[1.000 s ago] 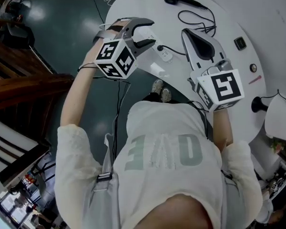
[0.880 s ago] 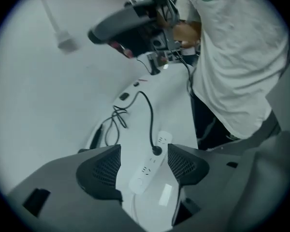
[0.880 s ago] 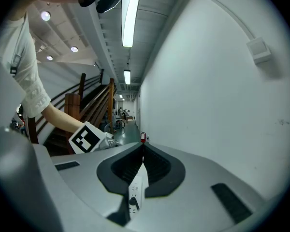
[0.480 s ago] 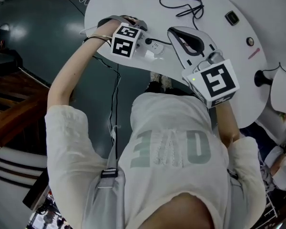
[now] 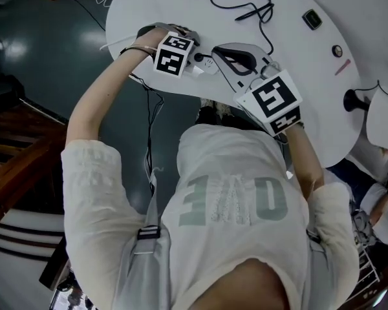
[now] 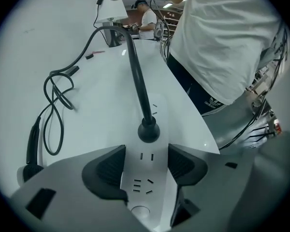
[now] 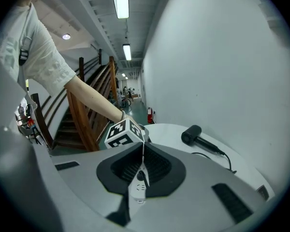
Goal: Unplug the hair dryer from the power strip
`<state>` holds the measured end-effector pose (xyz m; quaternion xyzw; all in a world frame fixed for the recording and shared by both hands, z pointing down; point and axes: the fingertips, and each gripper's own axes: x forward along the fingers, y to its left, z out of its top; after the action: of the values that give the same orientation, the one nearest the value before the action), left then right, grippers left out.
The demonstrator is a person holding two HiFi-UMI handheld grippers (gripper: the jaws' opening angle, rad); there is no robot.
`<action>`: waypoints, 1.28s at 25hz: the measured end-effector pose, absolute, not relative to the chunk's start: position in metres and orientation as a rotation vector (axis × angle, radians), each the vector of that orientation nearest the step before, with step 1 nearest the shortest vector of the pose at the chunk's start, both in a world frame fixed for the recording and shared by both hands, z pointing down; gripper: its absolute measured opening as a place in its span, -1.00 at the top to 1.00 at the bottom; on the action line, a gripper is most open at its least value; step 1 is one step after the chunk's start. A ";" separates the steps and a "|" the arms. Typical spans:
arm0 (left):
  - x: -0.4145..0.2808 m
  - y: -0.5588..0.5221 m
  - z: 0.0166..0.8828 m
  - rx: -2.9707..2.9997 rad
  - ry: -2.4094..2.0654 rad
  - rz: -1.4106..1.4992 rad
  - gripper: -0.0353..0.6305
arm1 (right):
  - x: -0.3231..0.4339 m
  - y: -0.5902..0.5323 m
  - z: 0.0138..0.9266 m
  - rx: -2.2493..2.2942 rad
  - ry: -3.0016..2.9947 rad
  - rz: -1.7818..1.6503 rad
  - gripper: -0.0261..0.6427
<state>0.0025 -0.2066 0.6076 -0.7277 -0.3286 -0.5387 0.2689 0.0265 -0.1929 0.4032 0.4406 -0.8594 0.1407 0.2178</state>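
Grey left hand-held gripper (image 6: 146,166) points steeply down over the white power strip (image 6: 142,186), near the edge of the tabletop (image 5: 297,63). Its jaws are apart and have just been closing. The strip lies between the black pads, which flank its two long sides, but firm pressing can't be confirmed. Just past the jaws the black plug (image 6: 149,129) is still fully seated in its socket. Its cord (image 6: 135,66) rises out and runs off across the tabletop. Right of that, the right hand-held gripper (image 7: 142,153) is aimed at the plug with its jaws closed together and nothing in them. Its tips are near the plug; contact isn't clear from the head view. The hair dryer (image 7: 192,135) lies well apart at the far side of the tabletop, untouched. Progress looks early: the strip is about braced, the plug isn't grasped and nothing is pulled. Likely left to do: clamp the strip, open the right jaws, take the plug body and draw it straight out.
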 end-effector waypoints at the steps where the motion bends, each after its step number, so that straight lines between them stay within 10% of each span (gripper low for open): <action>1: 0.002 -0.206 0.607 -1.971 -0.897 -1.448 0.06 | 0.024 -0.193 0.409 1.195 -2.371 0.397 0.85; 14: 0.004 -0.205 0.608 -2.055 -0.952 -1.441 0.06 | -0.003 -0.161 0.514 1.153 -2.296 0.752 0.42; 32: 0.006 -0.207 0.608 -2.066 -0.955 -1.434 0.06 | 0.001 -0.220 0.559 1.302 -2.243 0.682 0.72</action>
<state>0.0055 -0.2067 0.6084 -0.7484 -0.3459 -0.5196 0.2240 0.0007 -0.2204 0.5592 0.4727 -0.8144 0.2477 0.2279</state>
